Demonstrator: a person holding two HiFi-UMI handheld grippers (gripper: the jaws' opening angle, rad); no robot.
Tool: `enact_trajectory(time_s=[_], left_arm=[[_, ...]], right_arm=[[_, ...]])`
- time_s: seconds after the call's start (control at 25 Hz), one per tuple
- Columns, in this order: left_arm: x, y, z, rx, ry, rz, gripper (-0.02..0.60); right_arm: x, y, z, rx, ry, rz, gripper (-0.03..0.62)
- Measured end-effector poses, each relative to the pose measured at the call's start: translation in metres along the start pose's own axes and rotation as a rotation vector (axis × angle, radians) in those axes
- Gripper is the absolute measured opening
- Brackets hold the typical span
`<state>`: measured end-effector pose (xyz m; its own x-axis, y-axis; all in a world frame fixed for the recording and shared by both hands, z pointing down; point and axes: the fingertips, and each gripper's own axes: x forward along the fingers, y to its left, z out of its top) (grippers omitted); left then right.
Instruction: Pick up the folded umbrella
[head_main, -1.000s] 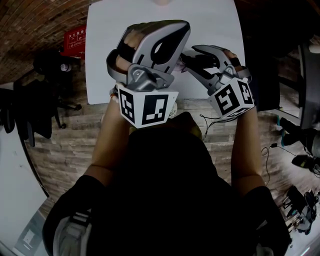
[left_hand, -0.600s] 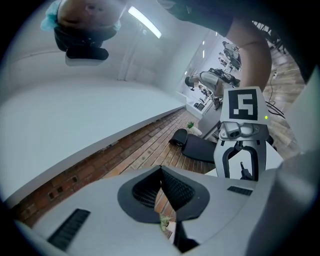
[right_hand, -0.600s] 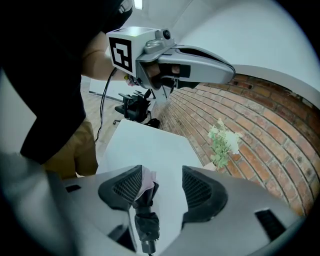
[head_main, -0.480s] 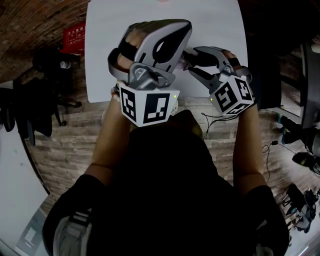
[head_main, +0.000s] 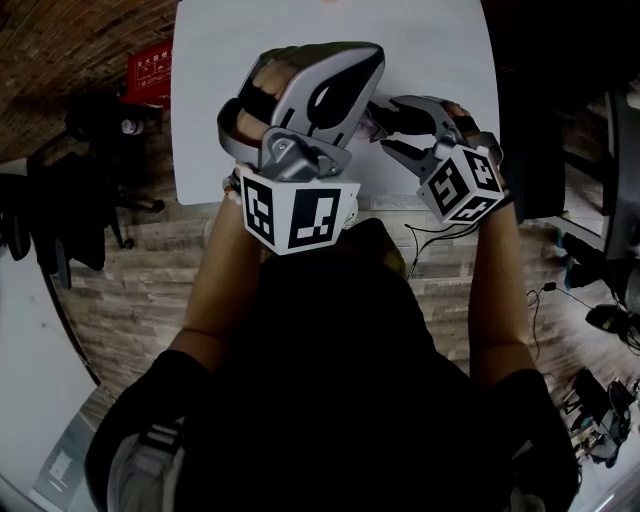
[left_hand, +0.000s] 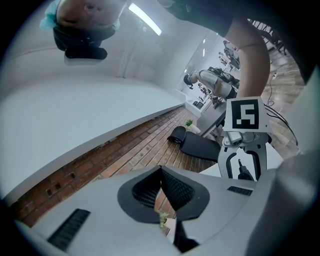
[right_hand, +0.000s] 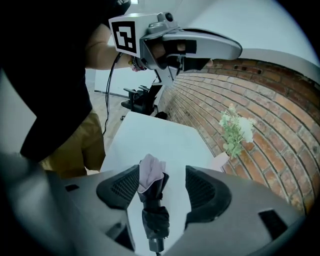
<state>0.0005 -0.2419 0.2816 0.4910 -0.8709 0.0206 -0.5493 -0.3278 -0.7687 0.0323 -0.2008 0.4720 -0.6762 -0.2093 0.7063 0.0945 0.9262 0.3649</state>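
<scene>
Your right gripper (right_hand: 162, 186) is dropping toward the bench (right_hand: 150, 135), jaws widening, not yet pressing the umbrella (right_hand: 154, 202) lying between them. Left gripper (left_hand: 161, 196) is sitting clenched, empty. Umbrella's looking light, fabric soft and slippy; be taking its firmer dark middle.

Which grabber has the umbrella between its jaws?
The right gripper: its jaws have just been opening, either side of the folded umbrella; the left gripper has its jaws together.
</scene>
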Motion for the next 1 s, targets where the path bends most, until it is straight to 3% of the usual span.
enact_trajectory(time_s=[1.0], left_arm=[[-0.003,0.003,-0.020,-0.021,0.034,-0.001,0.014]], right_arm=[[0.052,0.030,-0.064,-0.057,0.214,0.232,0.321]])
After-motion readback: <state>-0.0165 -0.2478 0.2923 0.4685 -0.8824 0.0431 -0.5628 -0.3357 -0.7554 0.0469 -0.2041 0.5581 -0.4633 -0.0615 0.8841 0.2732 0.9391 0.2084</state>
